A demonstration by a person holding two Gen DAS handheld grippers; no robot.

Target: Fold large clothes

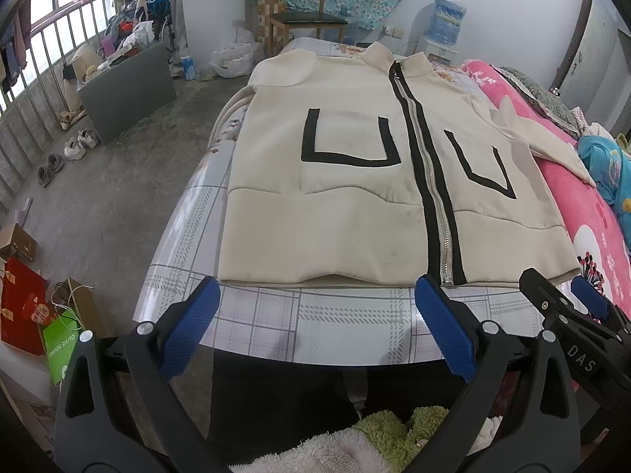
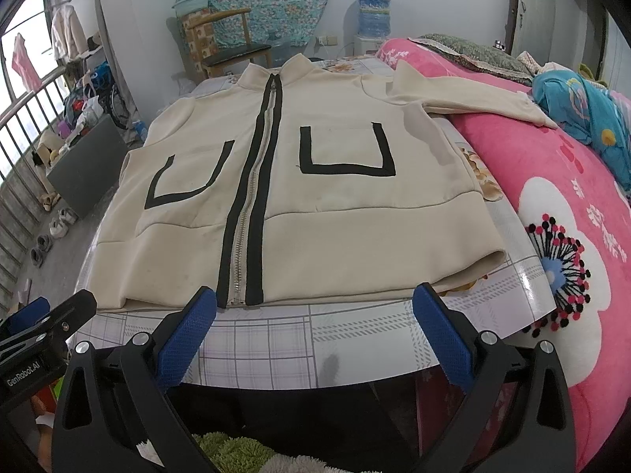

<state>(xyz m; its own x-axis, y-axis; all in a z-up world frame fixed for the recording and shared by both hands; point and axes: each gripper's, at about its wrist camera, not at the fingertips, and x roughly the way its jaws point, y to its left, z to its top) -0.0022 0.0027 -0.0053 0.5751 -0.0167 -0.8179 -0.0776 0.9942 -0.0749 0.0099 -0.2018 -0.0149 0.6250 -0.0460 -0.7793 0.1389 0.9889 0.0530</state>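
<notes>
A cream zip-up jacket [image 1: 335,181] lies spread flat, front up, on the checked bench [image 1: 335,315] — no fold made yet, one sleeve [image 2: 465,96] trailing onto a pink blanket [image 2: 552,205]. Left hand-held gripper [image 1: 315,323] and right hand-held gripper [image 2: 315,327] hover near the hem, jaws wide apart, empty.

a home bedroom: pink blanket [image 2: 552,205] on the bed, wooden chair [image 1: 303,15], shoes [image 1: 79,146].

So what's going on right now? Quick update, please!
Left tool and right tool both open, empty, short of the hem. Cream jacket flat on the table, zipped. One sleeve draped over pink blanket.
</notes>
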